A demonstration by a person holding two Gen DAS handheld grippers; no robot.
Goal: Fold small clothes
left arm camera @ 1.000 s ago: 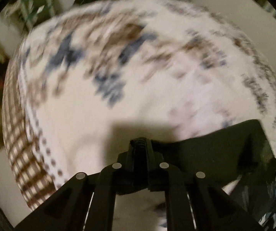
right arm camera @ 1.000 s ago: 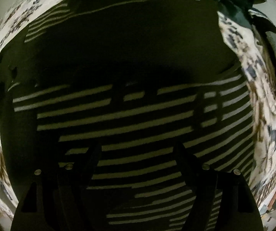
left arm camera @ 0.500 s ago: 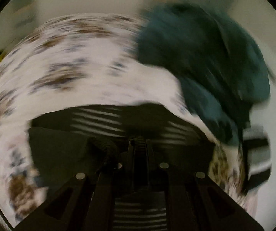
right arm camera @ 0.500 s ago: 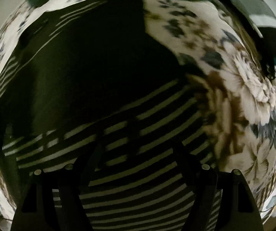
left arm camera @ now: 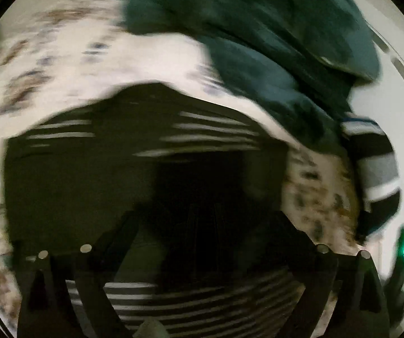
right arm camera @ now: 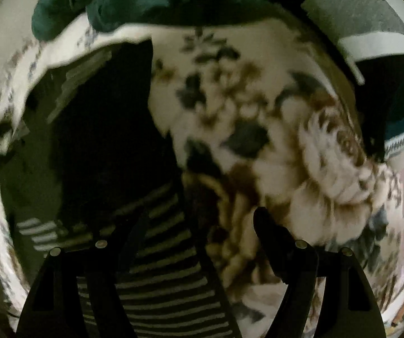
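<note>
A black garment with thin white stripes (left arm camera: 151, 169) lies flat on a floral blanket (left arm camera: 69, 56). It also shows in the right wrist view (right arm camera: 103, 140), at the left. My left gripper (left arm camera: 202, 225) is open, its fingers spread just above the garment's near part. My right gripper (right arm camera: 199, 219) is open too; its left finger is over the striped cloth, its right finger (right arm camera: 269, 233) over the blanket (right arm camera: 258, 118). Neither holds anything. The left view is blurred.
A crumpled dark teal garment (left arm camera: 272, 42) lies past the striped one, also at the top of the right wrist view (right arm camera: 123, 2). A black, grey and white striped garment (left arm camera: 376, 169) lies at the right, also seen from the right wrist (right arm camera: 371, 33).
My left gripper was shut on the striped garment and swung it over; it has now opened and let go. The right gripper has shifted right, so the blanket fills more of its view.
</note>
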